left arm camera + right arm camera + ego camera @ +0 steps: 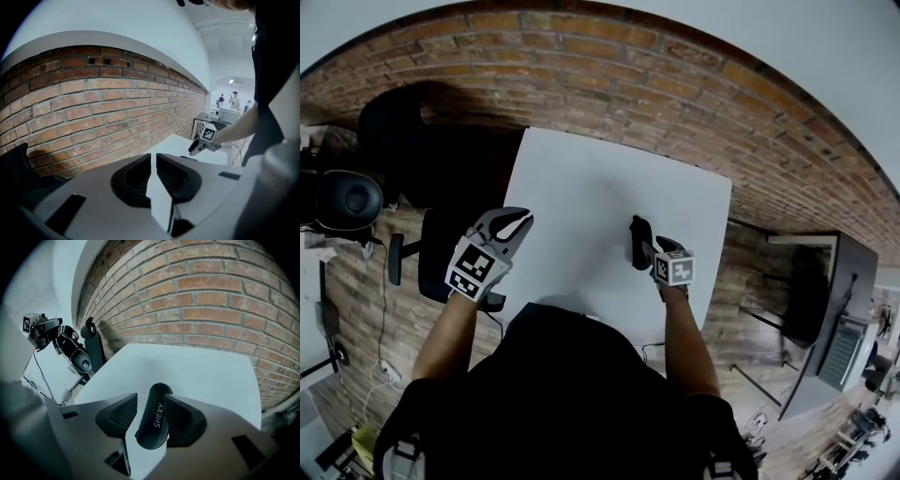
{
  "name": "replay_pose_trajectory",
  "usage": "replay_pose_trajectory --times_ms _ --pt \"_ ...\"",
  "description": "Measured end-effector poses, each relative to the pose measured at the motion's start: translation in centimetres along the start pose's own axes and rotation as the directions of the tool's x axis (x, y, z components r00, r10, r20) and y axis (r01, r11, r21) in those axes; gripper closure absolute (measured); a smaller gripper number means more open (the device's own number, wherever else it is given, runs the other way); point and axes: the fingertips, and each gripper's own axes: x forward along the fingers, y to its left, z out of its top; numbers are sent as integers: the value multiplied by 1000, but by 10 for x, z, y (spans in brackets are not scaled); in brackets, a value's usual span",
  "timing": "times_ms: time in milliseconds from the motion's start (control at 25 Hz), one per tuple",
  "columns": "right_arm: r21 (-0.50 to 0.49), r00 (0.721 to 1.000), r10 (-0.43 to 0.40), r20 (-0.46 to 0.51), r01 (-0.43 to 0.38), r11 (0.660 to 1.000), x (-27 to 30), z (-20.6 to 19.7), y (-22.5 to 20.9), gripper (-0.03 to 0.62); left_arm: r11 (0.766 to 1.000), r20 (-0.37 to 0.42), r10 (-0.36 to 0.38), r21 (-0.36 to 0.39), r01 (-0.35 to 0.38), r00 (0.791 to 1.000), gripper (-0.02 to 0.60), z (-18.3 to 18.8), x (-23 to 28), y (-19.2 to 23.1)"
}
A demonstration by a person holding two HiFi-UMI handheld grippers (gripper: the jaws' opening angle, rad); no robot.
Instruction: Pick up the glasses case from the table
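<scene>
A black oblong glasses case [638, 242] lies on the white table [591, 178], near its right edge. In the right gripper view the case [157, 425] lies lengthwise between the jaws of my right gripper [151, 401]. The right pad lies against it and a gap shows at the left pad, so the jaws are open around it. In the head view my right gripper [643, 251] points down at the case. My left gripper [521, 221] hovers over the table's left edge with its jaws shut [153, 157] and nothing between them.
A black office chair [441, 253] stands at the table's left edge below my left gripper, and another chair [342, 199] stands further left. A dark desk with a keyboard [839, 347] is at the right. A brick wall [211, 301] runs behind the table.
</scene>
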Motion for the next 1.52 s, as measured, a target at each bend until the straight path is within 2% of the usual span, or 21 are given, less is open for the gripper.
replay_pose_trajectory --times_ms 160,240,680,1520 --pt "18 999 17 -33 -17 1000 12 -9 -1 380 1000 -18 -6 -10 6 1000 540 -8 3 1" --pt "27 998 26 -61 -24 999 19 -16 -2 348 1000 -24 -9 -11 9 1000 540 -10 5 1" --pt "53 991 25 -133 -18 998 47 -37 -6 277 999 -43 -18 -28 17 999 540 -21 10 8" --pt "17 972 -34 -232 39 999 82 -58 -17 243 998 -71 -44 -49 40 997 540 -37 21 18"
